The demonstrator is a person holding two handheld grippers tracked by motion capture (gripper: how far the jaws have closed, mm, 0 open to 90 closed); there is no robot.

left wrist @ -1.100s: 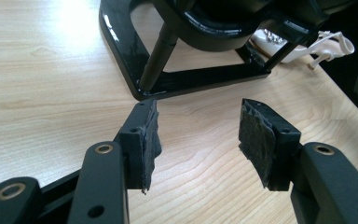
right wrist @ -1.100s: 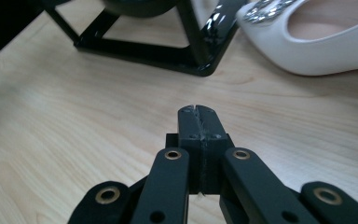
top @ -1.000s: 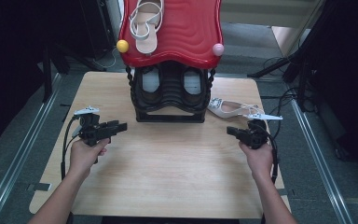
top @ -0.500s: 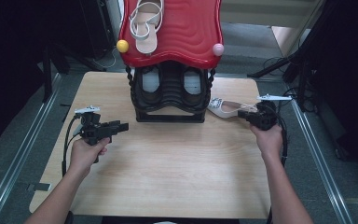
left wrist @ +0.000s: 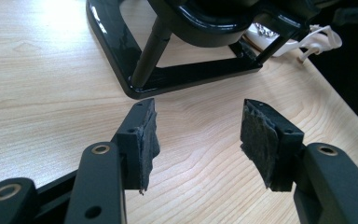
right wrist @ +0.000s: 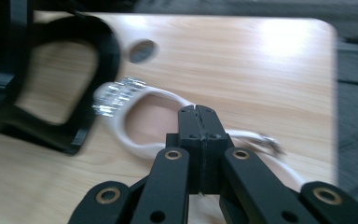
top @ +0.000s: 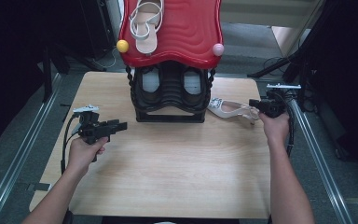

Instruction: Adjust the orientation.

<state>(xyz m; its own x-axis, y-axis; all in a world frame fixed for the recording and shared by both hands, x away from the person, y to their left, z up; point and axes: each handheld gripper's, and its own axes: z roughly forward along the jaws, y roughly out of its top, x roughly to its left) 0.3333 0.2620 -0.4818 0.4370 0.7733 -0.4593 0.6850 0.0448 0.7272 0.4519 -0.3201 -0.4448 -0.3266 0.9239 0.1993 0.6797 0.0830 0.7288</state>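
A white strappy sandal [top: 230, 109] lies on the wooden table [top: 168, 158], just right of a black shoe rack [top: 170, 91] with a red wavy top [top: 191, 32]. A matching sandal [top: 144, 23] rests on that red top. My right gripper [top: 255, 105] is at the table sandal's heel end. In the right gripper view its jaws [right wrist: 197, 112] are pressed together with nothing between them, hovering over the sandal [right wrist: 135, 116]. My left gripper [top: 121, 125] stands open over bare wood left of the rack, pads [left wrist: 144, 135] wide apart and empty.
A yellow ball [top: 122, 45] and a pink ball [top: 218, 49] sit at the red top's front corners. The rack's black base frame [left wrist: 168, 79] lies close ahead of the left jaws. Metal rails run along both table sides, with dark equipment and cables beyond.
My right hand has moved away from me and to the right, ending at the heel of the sandal on the table. The left hand has stayed put.
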